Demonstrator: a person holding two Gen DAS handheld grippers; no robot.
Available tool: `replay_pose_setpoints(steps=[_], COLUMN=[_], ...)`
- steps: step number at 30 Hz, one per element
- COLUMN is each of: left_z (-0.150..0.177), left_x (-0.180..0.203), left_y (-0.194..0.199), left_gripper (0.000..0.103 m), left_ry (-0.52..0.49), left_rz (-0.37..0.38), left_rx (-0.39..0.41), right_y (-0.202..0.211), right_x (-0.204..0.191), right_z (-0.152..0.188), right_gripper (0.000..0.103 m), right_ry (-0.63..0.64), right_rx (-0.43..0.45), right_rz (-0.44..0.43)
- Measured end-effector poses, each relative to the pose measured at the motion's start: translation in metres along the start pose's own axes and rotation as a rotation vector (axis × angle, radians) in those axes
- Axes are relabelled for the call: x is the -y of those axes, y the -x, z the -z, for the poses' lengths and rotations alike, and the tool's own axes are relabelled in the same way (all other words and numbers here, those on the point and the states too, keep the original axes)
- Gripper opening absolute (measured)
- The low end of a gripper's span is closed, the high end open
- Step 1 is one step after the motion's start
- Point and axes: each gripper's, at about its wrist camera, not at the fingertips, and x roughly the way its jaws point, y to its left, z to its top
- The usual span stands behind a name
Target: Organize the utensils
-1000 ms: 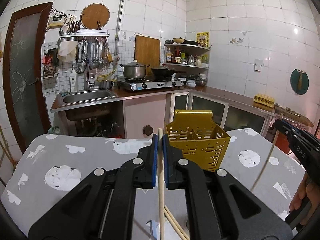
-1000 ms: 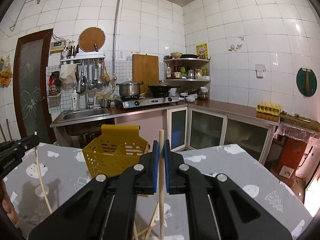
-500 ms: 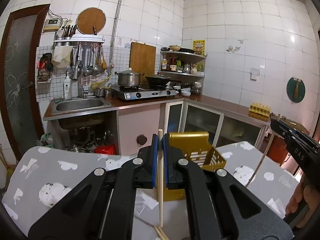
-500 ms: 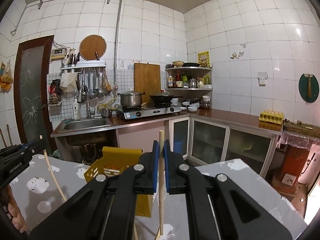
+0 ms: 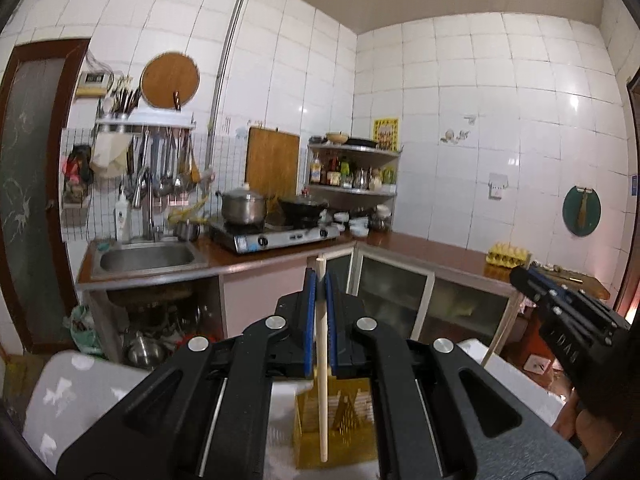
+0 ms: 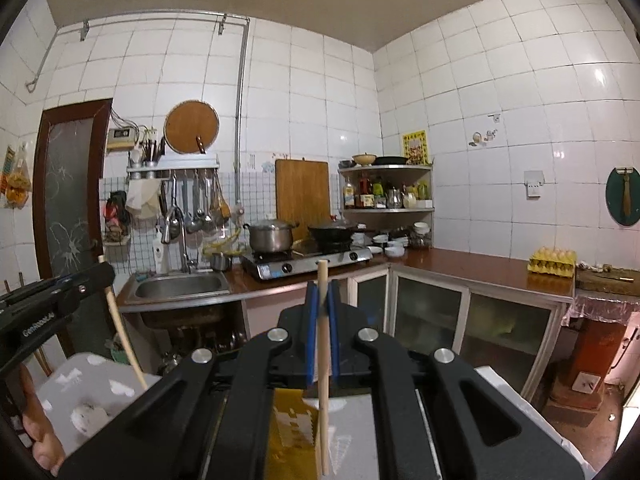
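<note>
Chopstick (image 5: 321, 344) clamped in left jaws, chopstick (image 6: 323, 360) in right

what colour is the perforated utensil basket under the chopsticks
Yellow, a golden mustard shade. The utensil basket shows best in the left wrist view, behind the chopstick.

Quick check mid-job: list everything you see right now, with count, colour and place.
chopstick: two, pale wood, one upright in each tongs, over the basket
utensil basket: one, yellow, on the table below both tongs
table: one, grey patterned cloth, foreground
sink: one, steel, counter left
pot: one, steel, on stove
wok: one, black, on stove
cutting board: one, brown, against wall
egg tray: one, yellow, counter right
left tongs: black, blue pads, closed on a chopstick
right tongs: black, blue pads, closed on a chopstick
</note>
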Motion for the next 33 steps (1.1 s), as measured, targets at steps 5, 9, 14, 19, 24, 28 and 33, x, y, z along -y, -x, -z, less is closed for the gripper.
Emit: replay_pose_setpoints(steps=[5, 9, 14, 19, 24, 28, 33], left_z=[-0.019, -0.018, 0.004, 0.043, 0.077, 0.09, 0.084], left_x=[0.01, 0.009, 0.009, 0.004, -0.007, -0.014, -0.02], left_y=[-0.019, -0.04, -0.07, -0.102, -0.123, -0.129, -0.114], left_gripper=[0.004, 0.004, 0.004, 0.004, 0.004, 0.004, 0.02], left_ry=[-0.022, -0.014, -0.027, -0.032, -0.02, 0.007, 0.019], left_rz=[0.0, -0.001, -0.008, -0.012, -0.025, -0.021, -0.039], left_rx=[0.026, 0.025, -0.008, -0.073, -0.142, -0.197, -0.219], right_y=[-0.023, -0.042, -0.071, -0.101, -0.121, -0.129, -0.114], right_x=[-0.011, -0.016, -0.02, -0.018, -0.011, -0.007, -0.003], right_z=[-0.017, -0.015, 0.008, 0.049, 0.079, 0.096, 0.09], right_gripper=[0.006, 0.006, 0.006, 0.006, 0.006, 0.006, 0.046], right_ry=[-0.003, -0.013, -0.018, -0.016, -0.026, -0.026, -0.008], right_rx=[0.007, -0.001, -0.039, -0.122, -0.199, -0.259, -0.276], right_rz=[-0.009, -0.016, -0.023, -0.016, -0.006, -0.016, 0.001])
